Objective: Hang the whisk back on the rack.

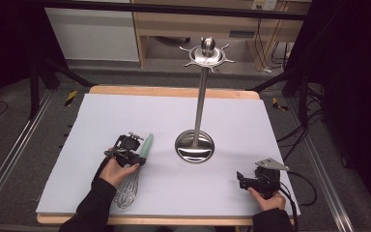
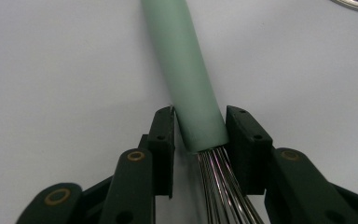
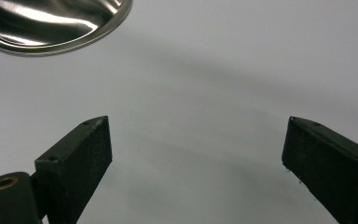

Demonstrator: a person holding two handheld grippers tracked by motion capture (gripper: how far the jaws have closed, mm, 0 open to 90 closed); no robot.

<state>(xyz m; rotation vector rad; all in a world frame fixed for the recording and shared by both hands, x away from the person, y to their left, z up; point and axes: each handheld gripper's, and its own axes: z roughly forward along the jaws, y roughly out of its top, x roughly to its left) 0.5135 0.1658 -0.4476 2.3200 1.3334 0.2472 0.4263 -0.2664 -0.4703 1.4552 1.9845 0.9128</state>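
Whisk (image 1: 134, 170) is being gripped by left gripper (image 2: 199, 135), fingers (image 2: 163, 140) pressing green handle just above wires. Whisk is lying on white table (image 1: 125, 116), at 8 o'clock from steel stand (image 1: 195, 145). Right gripper (image 3: 196, 158) is being held low over table at 4 o'clock from stand, fingers spread wide, nothing held.

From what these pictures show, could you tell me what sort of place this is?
Probably a lab recording station, not a kitchen: a table under a white sheet, dark curtains at both sides, cables on the floor, and hand-held tongs over a whisk.
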